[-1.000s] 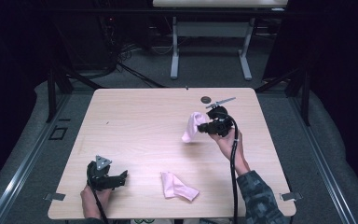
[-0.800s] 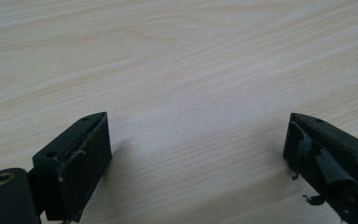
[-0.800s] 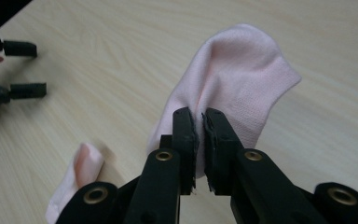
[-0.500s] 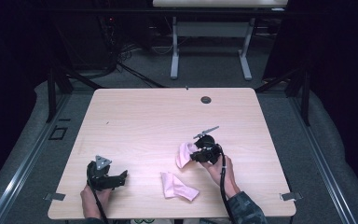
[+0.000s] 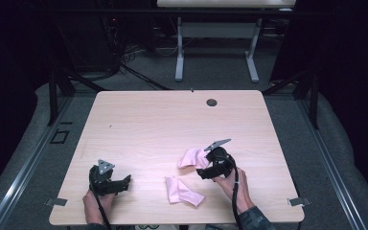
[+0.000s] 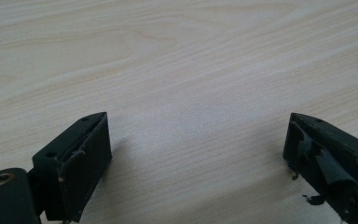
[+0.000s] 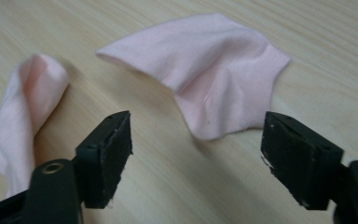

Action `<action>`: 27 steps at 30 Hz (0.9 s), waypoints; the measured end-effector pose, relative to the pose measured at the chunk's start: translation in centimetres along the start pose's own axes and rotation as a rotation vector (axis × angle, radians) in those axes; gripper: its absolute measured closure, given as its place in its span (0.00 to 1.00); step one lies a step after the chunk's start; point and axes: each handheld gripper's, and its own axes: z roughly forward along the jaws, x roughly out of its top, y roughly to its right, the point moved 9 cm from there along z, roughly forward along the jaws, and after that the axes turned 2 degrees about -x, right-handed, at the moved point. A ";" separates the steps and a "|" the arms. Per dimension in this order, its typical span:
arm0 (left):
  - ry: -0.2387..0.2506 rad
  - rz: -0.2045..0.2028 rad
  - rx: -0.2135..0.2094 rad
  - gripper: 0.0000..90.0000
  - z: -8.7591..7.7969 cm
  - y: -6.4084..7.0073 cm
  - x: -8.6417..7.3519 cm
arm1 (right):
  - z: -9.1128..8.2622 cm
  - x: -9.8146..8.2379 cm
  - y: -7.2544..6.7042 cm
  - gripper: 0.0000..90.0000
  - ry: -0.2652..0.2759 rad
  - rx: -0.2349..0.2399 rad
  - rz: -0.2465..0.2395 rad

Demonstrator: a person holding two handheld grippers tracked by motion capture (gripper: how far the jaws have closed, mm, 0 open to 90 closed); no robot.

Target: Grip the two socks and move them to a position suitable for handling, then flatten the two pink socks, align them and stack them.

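Sock by the claw: a small pale pink knitted ankle sock [image 5: 191,157] lies rumpled right of centre in the lower half of the high view, touching the right claw's tip. In the right gripper view I judge it the flat piece [image 7: 205,74] in the upper middle, beyond the jaws.
Second sock: a matching pale pink knitted sock [image 5: 182,190] lies flat just below the first in the high view, near it but apart; probably the rolled piece [image 7: 21,107] at the left edge of the right gripper view.
Right claw: the right claw [image 5: 205,165] is released, its jaws spread wide and gripping nothing, low over the wood with the flat sock's edge just past them.
Left claw: the left claw [image 5: 124,181] sits at lower left of the high view, well apart from both socks; in its own view it [image 6: 196,158] stands wide apart over bare wood, released.
Counter: a pale wood-grain counter [image 5: 153,124] with rounded corners carries everything.
Step in hand (judgement): setting one sock beside its mate, likely to pair them.
Doing it well: lift the right claw straight clear so no jaw drags the fabric; to regrip, take a flat edge, not the rumpled middle; bring the left claw in to pin the mate before sliding.
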 end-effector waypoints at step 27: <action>-0.005 -0.014 0.000 0.08 0.1 -0.1 0.0 | -2.0 -4.5 -7.6 0.35 0.020 0.029 -0.217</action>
